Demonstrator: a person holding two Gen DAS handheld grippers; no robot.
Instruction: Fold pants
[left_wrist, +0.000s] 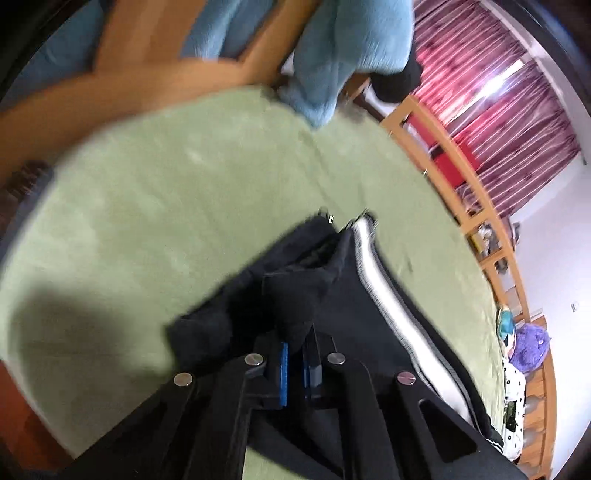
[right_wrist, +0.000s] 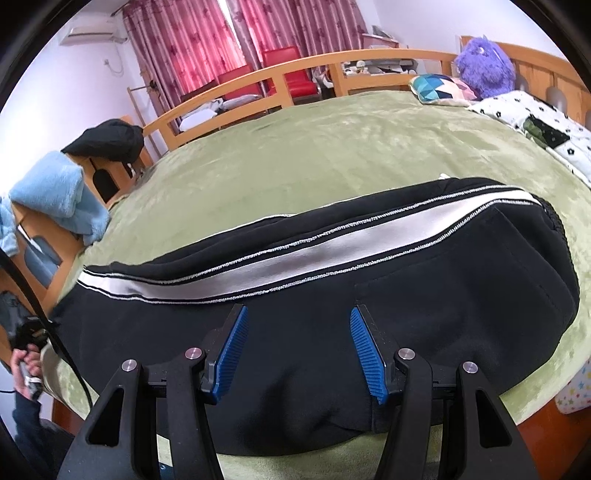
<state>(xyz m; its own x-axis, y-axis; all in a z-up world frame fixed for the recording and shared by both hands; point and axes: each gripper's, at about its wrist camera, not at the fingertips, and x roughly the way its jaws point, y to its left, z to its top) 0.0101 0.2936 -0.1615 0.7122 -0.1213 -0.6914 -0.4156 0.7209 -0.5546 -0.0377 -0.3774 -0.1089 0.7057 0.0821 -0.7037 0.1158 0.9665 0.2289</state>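
Black pants (right_wrist: 443, 295) with a white side stripe (right_wrist: 332, 240) lie lengthwise on the green blanket (right_wrist: 295, 147) of a bed. In the left wrist view one end of the pants (left_wrist: 303, 266) is bunched up, and my left gripper (left_wrist: 295, 339) is shut on that black fabric, its blue pads (left_wrist: 283, 373) nearly together. My right gripper (right_wrist: 298, 310) hovers over the middle of the pants near the bed's front edge. It is open, with its blue pads (right_wrist: 231, 354) wide apart and only flat fabric beneath them.
A wooden bed frame (right_wrist: 295, 66) rings the mattress. Light blue fluffy cloth (right_wrist: 55, 195) and a dark garment (right_wrist: 107, 140) hang at the left end. A purple plush toy (right_wrist: 484, 62), a patterned pillow (right_wrist: 439, 86) and a white flowered quilt (right_wrist: 535, 118) lie at the right end. A person's hand (right_wrist: 26, 369) shows at lower left.
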